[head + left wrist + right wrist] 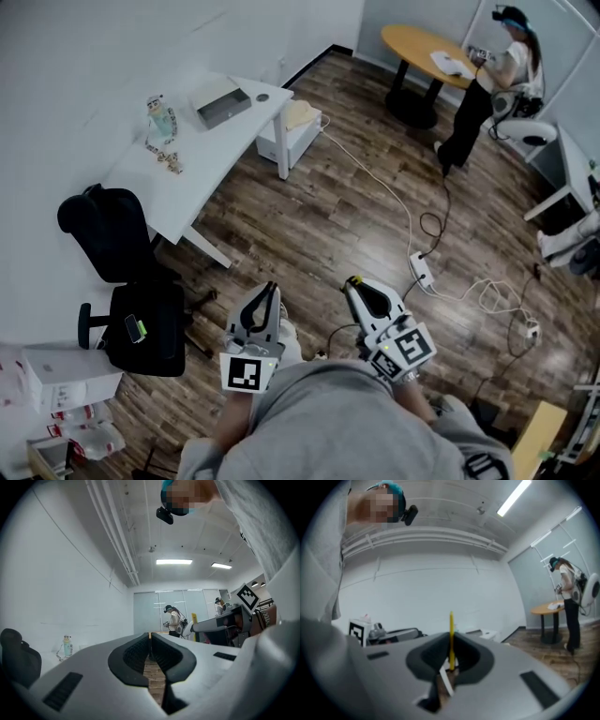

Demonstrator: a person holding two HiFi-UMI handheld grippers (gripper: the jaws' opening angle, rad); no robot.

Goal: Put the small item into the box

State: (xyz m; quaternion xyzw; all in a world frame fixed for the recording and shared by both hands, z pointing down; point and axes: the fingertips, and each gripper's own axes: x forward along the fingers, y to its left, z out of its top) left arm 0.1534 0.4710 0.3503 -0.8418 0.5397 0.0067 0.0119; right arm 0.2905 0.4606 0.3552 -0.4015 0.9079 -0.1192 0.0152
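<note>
A grey box (223, 105) lies on the white table (211, 155) at the far left, with a small pale figurine (161, 122) beside it; the left gripper view also catches this figurine (68, 646). Both grippers are held close to my body above the wood floor, far from the table. My left gripper (268, 289) has its jaws pressed together with nothing seen between them. My right gripper (352, 280) is shut on a thin yellow strip (451, 637) that stands up between the pads. What the strip is cannot be told.
A black office chair (108, 234) and a black bag (145, 328) stand by the table's near end. White cartons (66, 375) sit at the lower left. A power strip (422, 272) with cables crosses the floor. Far right: a round wooden table (427, 47) and a person (487, 84).
</note>
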